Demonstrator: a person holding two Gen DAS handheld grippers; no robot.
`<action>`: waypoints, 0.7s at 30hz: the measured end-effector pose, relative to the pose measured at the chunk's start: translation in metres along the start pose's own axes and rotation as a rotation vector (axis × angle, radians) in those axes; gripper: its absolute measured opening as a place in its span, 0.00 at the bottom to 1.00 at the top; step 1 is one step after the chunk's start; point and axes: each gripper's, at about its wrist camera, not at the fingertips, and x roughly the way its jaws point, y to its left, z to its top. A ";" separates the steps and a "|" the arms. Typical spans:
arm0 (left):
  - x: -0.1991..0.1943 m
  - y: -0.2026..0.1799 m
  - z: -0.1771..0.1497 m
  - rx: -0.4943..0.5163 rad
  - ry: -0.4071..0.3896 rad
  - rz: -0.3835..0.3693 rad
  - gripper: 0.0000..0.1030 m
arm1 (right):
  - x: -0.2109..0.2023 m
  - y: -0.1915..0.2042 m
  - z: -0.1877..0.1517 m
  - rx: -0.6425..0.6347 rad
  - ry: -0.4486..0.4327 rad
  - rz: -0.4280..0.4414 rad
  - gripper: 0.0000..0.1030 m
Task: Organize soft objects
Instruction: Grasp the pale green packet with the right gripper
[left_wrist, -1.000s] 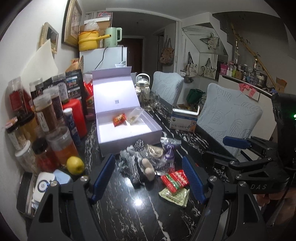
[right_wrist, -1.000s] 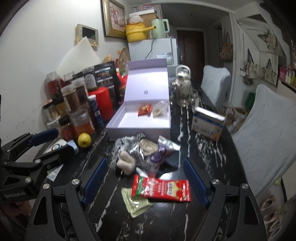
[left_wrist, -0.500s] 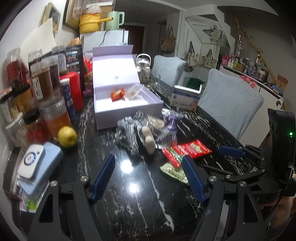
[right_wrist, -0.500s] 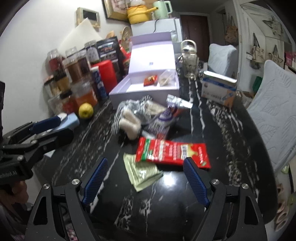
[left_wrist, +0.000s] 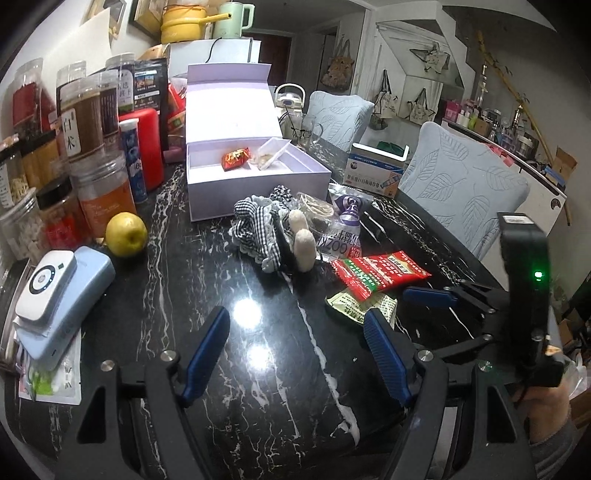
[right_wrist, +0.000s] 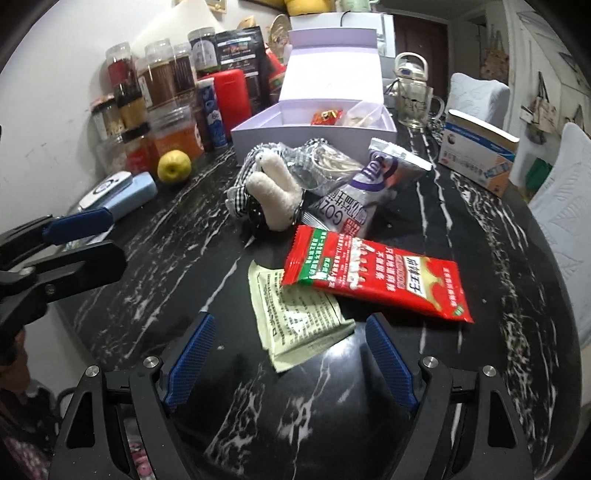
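Note:
A heap of soft things lies on the black marble table (left_wrist: 258, 369): a checkered cloth (left_wrist: 251, 218), a cream plush toy (left_wrist: 303, 240), a purple and silver pouch (left_wrist: 347, 225), a red snack packet (left_wrist: 380, 273) and a pale green sachet (left_wrist: 358, 306). Behind them an open lavender box (left_wrist: 258, 184) holds a small red packet (left_wrist: 235, 158) and a clear bag. My left gripper (left_wrist: 295, 317) is open and empty over bare table, short of the heap. My right gripper (right_wrist: 290, 321) is open and empty, with the green sachet (right_wrist: 295, 317) just ahead of its fingertips and the red packet (right_wrist: 376, 280) beyond.
Jars and canisters (left_wrist: 85, 147) crowd the table's left side by the wall, with a yellow fruit (left_wrist: 126, 229) and a pale blue device (left_wrist: 62, 291) in front. A blue and white carton (left_wrist: 376, 173) and a glass kettle (left_wrist: 291, 103) stand further back. Padded chairs (left_wrist: 461, 192) line the right edge.
Both grippers have come down towards the table and tilted further downward, so the heap now sits closer in front of them. Their jaws stay equally wide. Nothing on the table moved.

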 end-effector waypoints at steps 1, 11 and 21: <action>0.001 0.001 0.000 -0.004 0.002 -0.002 0.73 | 0.003 0.000 0.001 -0.001 0.004 0.005 0.82; 0.004 0.012 -0.002 -0.036 0.015 0.015 0.73 | 0.021 0.010 0.009 -0.089 0.027 -0.029 0.52; 0.003 0.017 0.002 -0.054 0.003 0.004 0.73 | 0.003 0.006 -0.005 -0.034 0.018 0.027 0.39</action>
